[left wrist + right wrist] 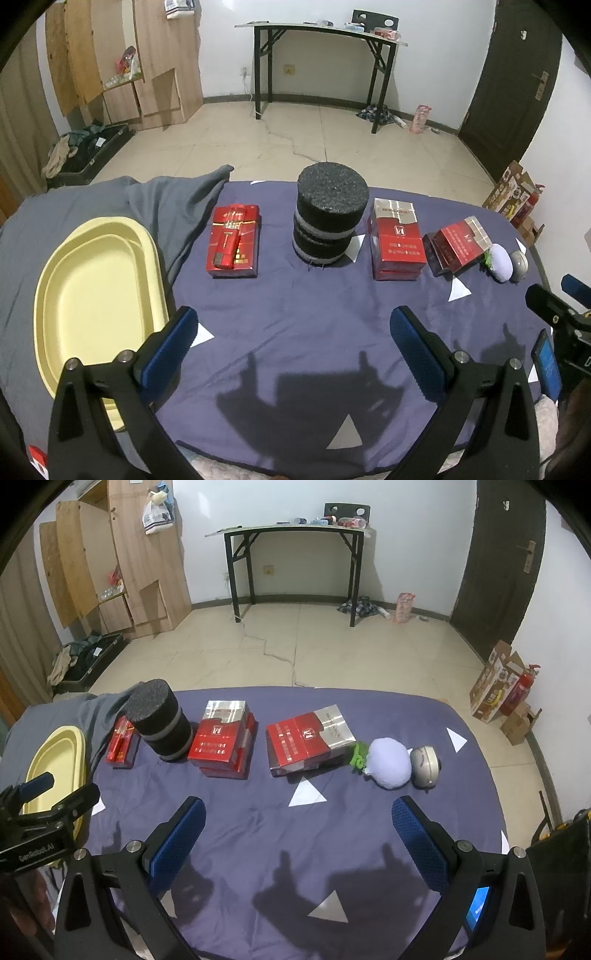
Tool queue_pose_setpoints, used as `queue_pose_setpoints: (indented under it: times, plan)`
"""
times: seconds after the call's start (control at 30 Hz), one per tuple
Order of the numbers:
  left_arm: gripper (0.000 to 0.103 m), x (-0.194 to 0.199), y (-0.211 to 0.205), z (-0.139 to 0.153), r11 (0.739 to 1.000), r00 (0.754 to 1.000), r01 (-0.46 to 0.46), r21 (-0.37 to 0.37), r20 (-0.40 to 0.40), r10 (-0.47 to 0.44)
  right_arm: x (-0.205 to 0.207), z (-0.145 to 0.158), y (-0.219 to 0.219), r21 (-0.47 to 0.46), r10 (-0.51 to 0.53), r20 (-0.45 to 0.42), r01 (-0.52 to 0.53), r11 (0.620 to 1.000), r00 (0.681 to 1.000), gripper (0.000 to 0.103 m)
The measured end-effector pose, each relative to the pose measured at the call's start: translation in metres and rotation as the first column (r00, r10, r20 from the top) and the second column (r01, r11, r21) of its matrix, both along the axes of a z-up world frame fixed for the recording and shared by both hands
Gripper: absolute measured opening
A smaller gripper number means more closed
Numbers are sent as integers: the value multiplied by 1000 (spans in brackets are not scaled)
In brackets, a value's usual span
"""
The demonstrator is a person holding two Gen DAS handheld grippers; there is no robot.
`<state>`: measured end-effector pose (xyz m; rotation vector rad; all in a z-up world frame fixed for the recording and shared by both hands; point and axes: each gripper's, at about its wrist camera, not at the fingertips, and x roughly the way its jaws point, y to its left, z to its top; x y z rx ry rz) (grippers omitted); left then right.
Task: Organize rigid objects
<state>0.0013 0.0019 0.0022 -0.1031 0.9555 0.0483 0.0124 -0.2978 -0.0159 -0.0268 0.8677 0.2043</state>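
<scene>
Red cigarette boxes (397, 240) sit in a row across the middle of the frame on a purple cloth (295, 332), with a black foam cylinder (330, 218) standing upright between them. A yellow tray (92, 295) lies at the left edge. At lower centre, the left gripper (293, 332) and the right gripper (299, 819) each hang above the cloth, fingers spread wide, holding nothing.

A red box (233, 242) lies flat left of centre, a black foam cylinder (331, 215) stands upright mid-frame, two stacked red-and-silver boxes (397, 240) lie right of it, and another such box (458, 245) sits tilted further right. A yellow oval tray (96, 306) rests lower left.
</scene>
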Motion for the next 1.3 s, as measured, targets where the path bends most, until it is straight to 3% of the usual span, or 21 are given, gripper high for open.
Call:
queue_pose_setpoints:
  times: [0.47,0.63,0.73,0.8,0.87,0.97,1.13,1.3]
  plan:
    - [103,7,25,-4,999,1000,-5,-44,-14,4,7,-9,-9,29,2,-42,-1,1000,999,103]
    - [103,34,22,7,998,1000,26,-65,7,-25,16,-18,-43,94,-40,-48,44,995,998,103]
    - [103,60,8,10,993,994,106,-52,34,-104,30,-28,-95,168,-163,-82,175,970,983,103]
    - [103,86,2,6,991,992,129,-35,2,-129,44,-41,-134,235,-240,-149,270,934,959,103]
    - [103,103,-1,2,989,990,140,-48,-25,-142,61,-56,-164,284,-282,-223,339,897,933,103]
    - [103,123,-9,-2,988,988,148,-52,-44,-150,81,-72,-187,311,-298,-271,376,873,916,103]
    - [103,148,-20,-10,989,986,136,-63,-85,-141,103,-82,-181,253,-283,-244,342,905,928,97]
    - [102,158,-28,-25,987,977,145,-72,-147,-155,117,-96,-172,273,-252,-263,323,906,931,92]
